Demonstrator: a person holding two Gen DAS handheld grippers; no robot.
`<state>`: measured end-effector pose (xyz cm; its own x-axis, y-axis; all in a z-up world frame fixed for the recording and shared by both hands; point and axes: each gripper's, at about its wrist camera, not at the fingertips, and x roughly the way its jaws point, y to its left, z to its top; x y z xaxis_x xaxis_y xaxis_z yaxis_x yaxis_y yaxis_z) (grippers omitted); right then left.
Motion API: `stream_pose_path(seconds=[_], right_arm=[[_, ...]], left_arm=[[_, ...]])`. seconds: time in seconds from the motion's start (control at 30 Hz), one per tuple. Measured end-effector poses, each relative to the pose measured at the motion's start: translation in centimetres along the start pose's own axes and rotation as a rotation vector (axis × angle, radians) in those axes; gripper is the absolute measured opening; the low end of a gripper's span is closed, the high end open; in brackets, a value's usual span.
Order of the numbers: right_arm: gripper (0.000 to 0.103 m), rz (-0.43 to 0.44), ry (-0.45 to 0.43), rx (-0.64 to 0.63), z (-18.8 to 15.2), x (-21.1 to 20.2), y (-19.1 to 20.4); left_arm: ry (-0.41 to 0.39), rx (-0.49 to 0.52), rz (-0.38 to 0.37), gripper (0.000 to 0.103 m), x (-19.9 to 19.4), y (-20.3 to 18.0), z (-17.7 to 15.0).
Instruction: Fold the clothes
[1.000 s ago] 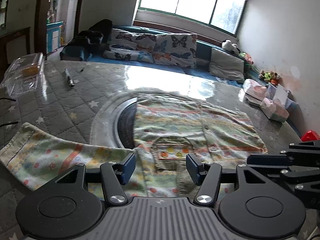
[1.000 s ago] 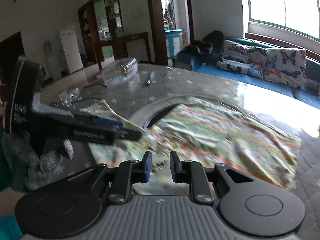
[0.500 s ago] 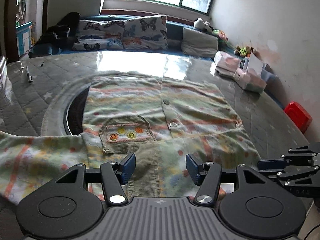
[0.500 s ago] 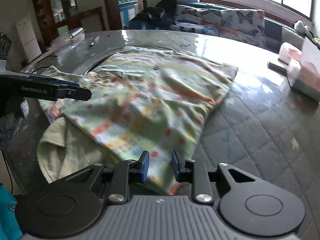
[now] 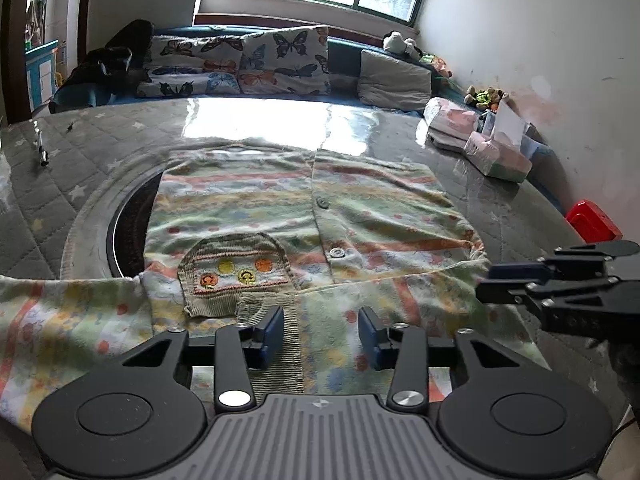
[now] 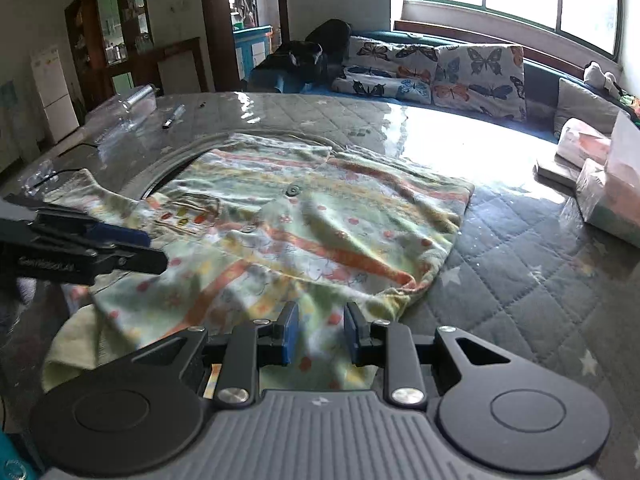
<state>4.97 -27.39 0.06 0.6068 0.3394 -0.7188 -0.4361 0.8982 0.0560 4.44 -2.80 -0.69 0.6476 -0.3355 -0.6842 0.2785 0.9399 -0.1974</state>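
A striped cardigan (image 5: 312, 216) lies on the quilted worktop (image 5: 80, 152), one sleeve folded across. Left gripper (image 5: 320, 334) and right gripper (image 6: 318, 334) hover near, jaws apart.

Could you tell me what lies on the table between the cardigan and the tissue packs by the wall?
Only bare quilted table cover separates the cardigan from the tissue packs; both wrist views show it.

The cardigan (image 5: 304, 216) lies on the table (image 5: 80, 160); tissue packs (image 5: 496, 156) right, sofa cushions (image 5: 240, 64) behind
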Motion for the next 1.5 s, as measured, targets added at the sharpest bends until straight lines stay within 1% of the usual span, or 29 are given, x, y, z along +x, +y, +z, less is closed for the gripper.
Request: stream_pose_path(seconds=[0.1, 0.2, 0.3, 0.43, 0.47, 0.5, 0.53, 0.7, 0.8, 0.9, 0.97, 1.1, 1.23, 1.33, 1.43, 1.5], right_arm=[[0.024, -0.005, 0.028, 0.02, -0.3, 1.1, -0.6], [0.025, -0.003, 0.028, 0.024, -0.4, 1.0, -0.9], [0.028, -0.002, 0.018, 0.002, 0.0, 0.6, -0.1], [0.03, 0.044, -0.001, -0.035, 0.9, 0.5, 1.8], [0.032, 0.06, -0.004, -0.044, 1.2, 0.7, 2.3], [0.039, 0.074, -0.007, -0.053, 1.3, 0.9, 2.9], [0.041, 0.084, -0.009, -0.064, 1.5, 1.2, 3.4], [0.041, 0.107, 0.016, -0.103, 1.6, 2.7, 5.4], [0.041, 0.102, -0.006, -0.134, 1.8, 2.3, 6.4], [0.041, 0.116, -0.032, -0.135, 2.3, 1.8, 7.0], [0.041, 0.131, -0.027, -0.136, 2.2, 2.2, 7.5], [0.041, 0.15, 0.009, -0.165, 1.3, 3.2, 8.7], [0.041, 0.146, -0.012, -0.203, 1.1, 2.4, 9.5], [0.045, 0.152, -0.022, -0.223, 1.0, 2.0, 10.0], [0.047, 0.146, 0.002, -0.233, 0.4, 2.7, 10.2], [0.05, 0.147, -0.003, -0.222, 0.2, 2.8, 10.0]], left_arm=[[0.011, -0.009, 0.012, 0.04, 0.5, 0.5, -0.2], [0.018, -0.028, 0.014, 0.04, 0.6, 1.3, -0.3], [0.005, -0.036, 0.017, 0.039, 0.2, 1.5, -0.1], [-0.001, -0.032, 0.037, 0.039, 0.3, 1.8, -0.2], [0.0, -0.027, 0.043, 0.039, 0.5, 1.9, -0.3], [0.0, -0.016, 0.055, 0.039, 0.5, 1.9, -0.4], [0.0, -0.016, 0.059, 0.039, 0.5, 2.0, -0.5], [-0.007, -0.036, 0.055, 0.04, -0.3, 2.6, -0.6], [-0.034, -0.053, 0.065, 0.041, -1.5, 3.2, -0.3], [-0.072, -0.097, 0.089, 0.042, -2.9, 4.6, 0.1], [-0.094, -0.13, 0.126, 0.045, -3.7, 5.8, 0.1], [-0.099, -0.212, 0.221, 0.047, -5.1, 9.0, -0.5], [-0.109, -0.296, 0.326, 0.051, -6.7, 12.5, -1.5], [-0.121, -0.345, 0.4, 0.054, -7.8, 14.8, -2.0], [-0.139, -0.384, 0.491, 0.058, -8.7, 16.8, -2.3], [-0.148, -0.422, 0.545, 0.059, -9.4, 18.3, -2.5]])
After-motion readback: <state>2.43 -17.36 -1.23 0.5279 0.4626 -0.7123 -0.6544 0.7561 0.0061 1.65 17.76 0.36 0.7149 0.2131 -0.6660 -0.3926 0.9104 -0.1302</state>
